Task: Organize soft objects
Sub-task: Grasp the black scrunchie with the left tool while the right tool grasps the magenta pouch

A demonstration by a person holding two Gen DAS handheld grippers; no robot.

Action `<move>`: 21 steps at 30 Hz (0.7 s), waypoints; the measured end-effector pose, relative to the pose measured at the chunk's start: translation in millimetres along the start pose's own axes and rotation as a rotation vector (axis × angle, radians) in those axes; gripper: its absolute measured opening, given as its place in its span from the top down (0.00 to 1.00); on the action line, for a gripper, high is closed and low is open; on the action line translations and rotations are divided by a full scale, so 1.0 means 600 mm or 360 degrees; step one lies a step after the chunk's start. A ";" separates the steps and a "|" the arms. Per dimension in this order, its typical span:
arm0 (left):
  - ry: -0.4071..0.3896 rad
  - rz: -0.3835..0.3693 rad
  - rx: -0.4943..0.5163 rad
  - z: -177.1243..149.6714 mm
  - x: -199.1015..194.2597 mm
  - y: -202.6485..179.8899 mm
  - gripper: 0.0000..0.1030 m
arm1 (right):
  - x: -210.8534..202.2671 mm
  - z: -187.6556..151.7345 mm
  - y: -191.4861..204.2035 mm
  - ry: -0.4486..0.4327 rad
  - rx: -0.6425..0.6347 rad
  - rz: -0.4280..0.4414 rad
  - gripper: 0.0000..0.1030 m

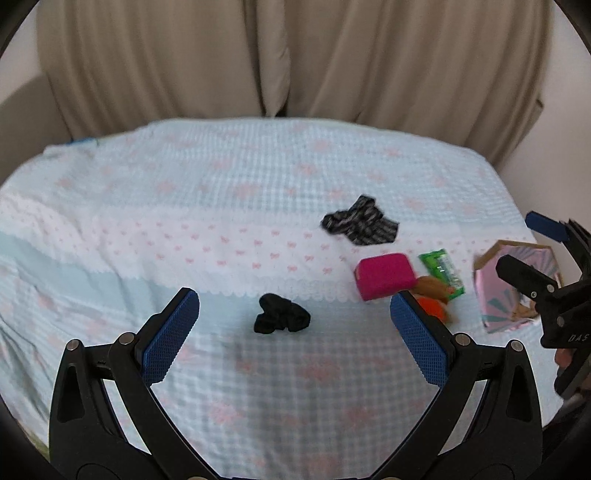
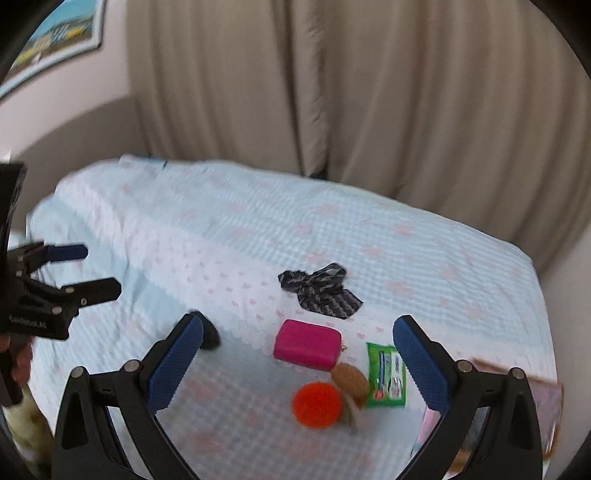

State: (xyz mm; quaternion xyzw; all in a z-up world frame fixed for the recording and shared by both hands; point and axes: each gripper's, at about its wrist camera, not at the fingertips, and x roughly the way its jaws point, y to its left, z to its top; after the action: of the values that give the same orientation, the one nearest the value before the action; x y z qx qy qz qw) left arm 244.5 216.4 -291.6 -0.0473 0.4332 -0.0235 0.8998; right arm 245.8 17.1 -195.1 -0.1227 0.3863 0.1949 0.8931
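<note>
On the bed, a black scrunchie (image 1: 282,318) lies just ahead of my open left gripper (image 1: 295,299), between its blue pads and apart from them. Further right are a striped black-and-white bow (image 1: 360,221), a pink pouch (image 1: 386,275), a green packet (image 1: 441,271), a brown pompom (image 1: 430,286) and an orange ball (image 1: 432,308). My right gripper (image 2: 299,323) is open above the pink pouch (image 2: 306,349), the orange ball (image 2: 317,404), the brown pompom (image 2: 350,380) and the green packet (image 2: 386,374). Its left finger half hides the black scrunchie (image 2: 212,336). Neither gripper holds anything.
The bed (image 1: 184,206) has a light-blue and white cover with pink bows. A pink box (image 1: 517,284) sits at its right edge. Beige curtains (image 1: 295,55) hang behind. A framed picture (image 2: 55,33) hangs on the wall at the left.
</note>
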 end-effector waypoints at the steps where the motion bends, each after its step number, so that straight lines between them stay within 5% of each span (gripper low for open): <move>1: 0.0017 0.0003 -0.0014 -0.003 0.020 0.002 0.00 | 0.015 -0.001 -0.002 0.0015 -0.0034 0.0015 0.00; 11: 0.0216 0.0059 -0.0129 -0.051 0.239 0.004 0.00 | 0.256 -0.045 -0.041 0.0358 -0.0517 0.0286 0.00; 21: 0.0318 0.0167 -0.0183 -0.092 0.345 0.023 0.05 | 0.393 -0.092 -0.017 0.0632 -0.0938 0.0513 0.00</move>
State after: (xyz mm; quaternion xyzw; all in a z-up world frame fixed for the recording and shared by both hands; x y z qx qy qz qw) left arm 330.6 209.4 -488.4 -0.0737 0.5231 0.0439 0.8480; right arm 362.5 47.2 -405.3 -0.3472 0.4934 0.4078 0.6854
